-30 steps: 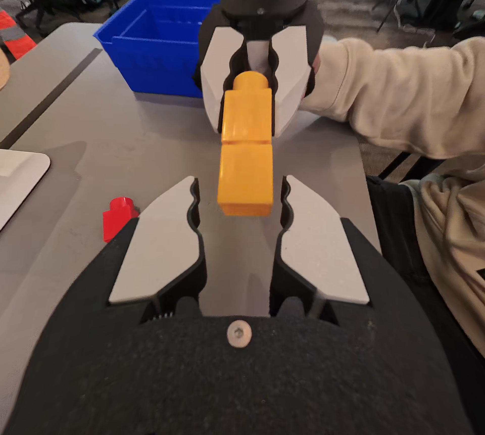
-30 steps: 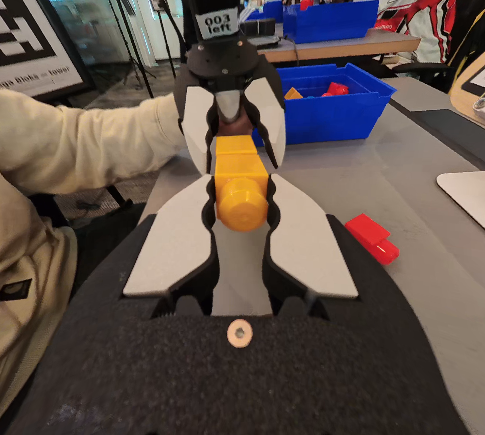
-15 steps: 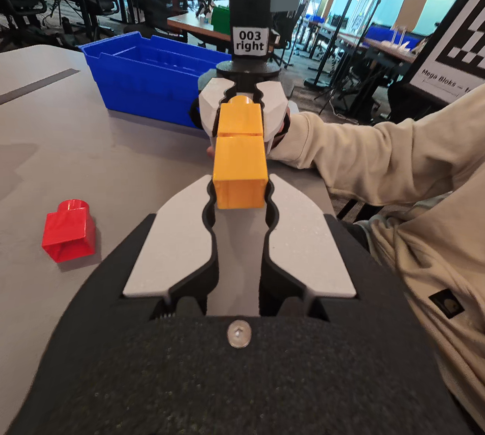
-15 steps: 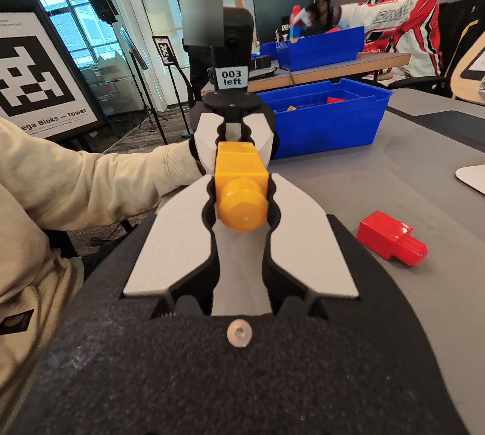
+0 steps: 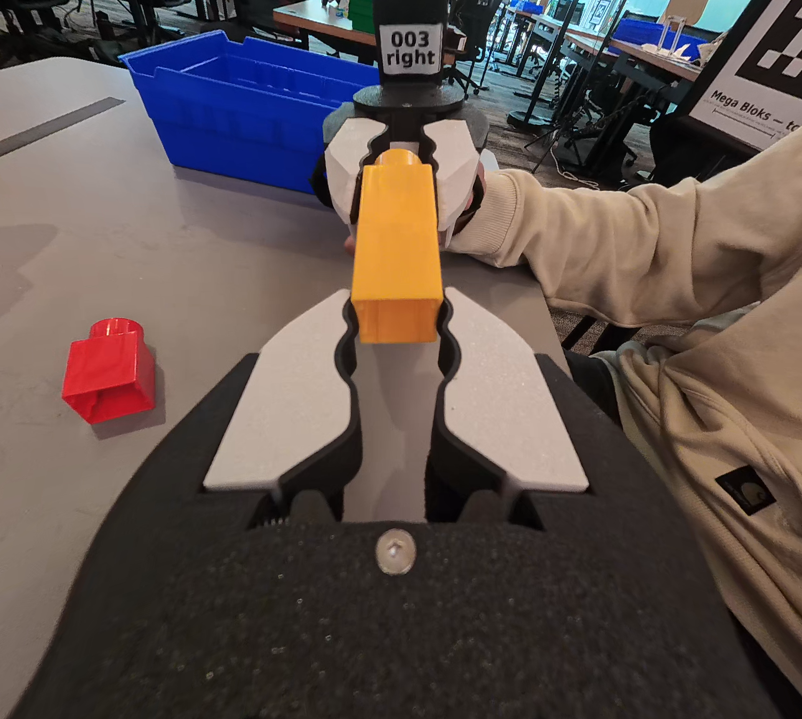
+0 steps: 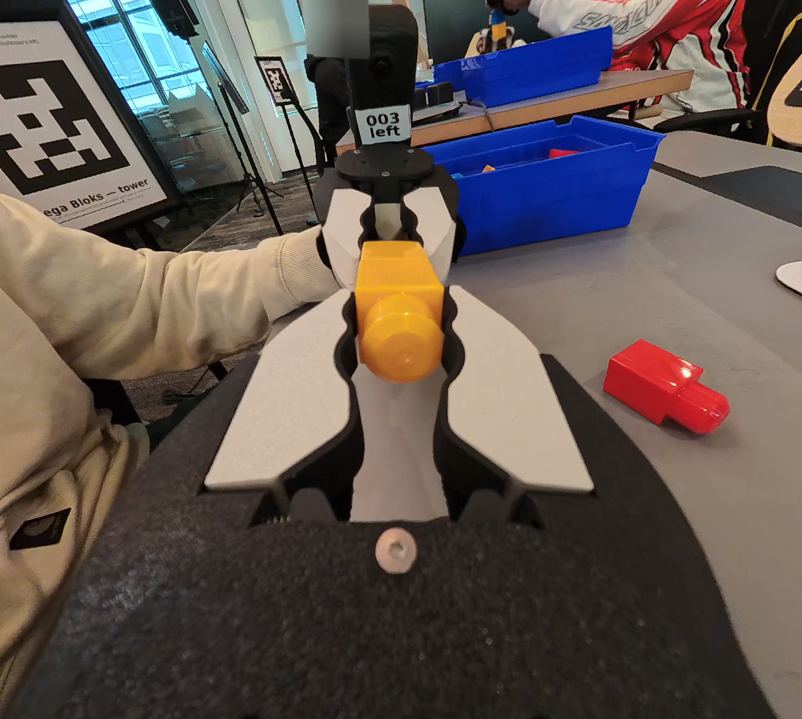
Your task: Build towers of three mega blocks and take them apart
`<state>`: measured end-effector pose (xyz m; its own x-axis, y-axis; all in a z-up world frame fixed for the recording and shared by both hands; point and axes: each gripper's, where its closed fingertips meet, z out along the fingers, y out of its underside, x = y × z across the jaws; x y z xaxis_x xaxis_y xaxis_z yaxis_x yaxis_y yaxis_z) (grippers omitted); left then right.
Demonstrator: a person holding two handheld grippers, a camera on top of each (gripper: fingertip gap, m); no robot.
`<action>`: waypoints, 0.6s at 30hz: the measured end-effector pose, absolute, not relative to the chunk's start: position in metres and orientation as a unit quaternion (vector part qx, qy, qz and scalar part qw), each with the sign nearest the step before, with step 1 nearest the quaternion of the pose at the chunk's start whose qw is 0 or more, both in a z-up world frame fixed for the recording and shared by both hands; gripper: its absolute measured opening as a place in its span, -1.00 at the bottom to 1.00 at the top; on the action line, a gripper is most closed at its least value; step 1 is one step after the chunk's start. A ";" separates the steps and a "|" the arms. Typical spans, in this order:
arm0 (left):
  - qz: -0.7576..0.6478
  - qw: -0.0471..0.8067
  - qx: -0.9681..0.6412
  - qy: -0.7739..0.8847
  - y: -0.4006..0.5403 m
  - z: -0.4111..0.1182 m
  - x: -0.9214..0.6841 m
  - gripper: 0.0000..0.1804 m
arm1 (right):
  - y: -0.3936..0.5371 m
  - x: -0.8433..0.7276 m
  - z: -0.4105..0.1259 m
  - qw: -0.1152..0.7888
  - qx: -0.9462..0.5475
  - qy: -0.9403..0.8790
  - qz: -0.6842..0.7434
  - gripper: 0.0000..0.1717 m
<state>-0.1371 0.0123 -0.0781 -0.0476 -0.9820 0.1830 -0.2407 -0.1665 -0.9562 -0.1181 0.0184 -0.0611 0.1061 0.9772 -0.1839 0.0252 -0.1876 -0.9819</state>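
Two yellow mega blocks (image 5: 397, 238) are joined end to end and held level in the air between my two grippers. My left gripper (image 5: 397, 307) is shut on the block with the hollow end, and its pads press both sides. My right gripper (image 6: 399, 307) is shut on the other yellow block (image 6: 399, 294), whose round stud faces its camera. Each gripper also shows in the other's view, the right gripper (image 5: 397, 216) and the left gripper (image 6: 392, 264). A red block (image 5: 108, 373) lies on its side on the grey table (image 5: 217, 264); it also shows in the right wrist view (image 6: 659, 386).
A blue bin (image 5: 243, 125) stands at the table's far side and holds a few blocks (image 6: 560, 153). A white pad (image 6: 790, 277) lies at the table's edge. A person's cream sleeves (image 5: 607, 229) reach in. Another person works at a far table (image 6: 607, 99).
My left gripper was open around the near yellow block a second ago and has shut on it. Both grippers have tilted up level with the joined blocks. My right gripper kept its hold.
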 end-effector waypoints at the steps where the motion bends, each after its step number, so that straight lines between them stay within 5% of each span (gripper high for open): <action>1: -0.495 0.372 -0.582 0.527 0.012 -0.079 -0.137 -0.61 | 0.019 -0.118 -0.062 0.467 -0.579 -0.434 0.509 -0.57; 8: -0.460 0.352 -0.605 0.546 0.011 -0.095 -0.139 -0.60 | 0.016 -0.119 -0.075 0.443 -0.599 -0.469 0.473 -0.57; 11: -0.435 0.332 -0.619 0.564 0.007 -0.096 -0.139 -0.36 | 0.014 -0.123 -0.087 0.422 -0.614 -0.491 0.452 -0.57; 18: -0.285 0.255 -0.646 0.660 0.005 -0.106 -0.142 -0.41 | 0.010 -0.127 -0.090 0.412 -0.613 -0.505 0.447 -0.57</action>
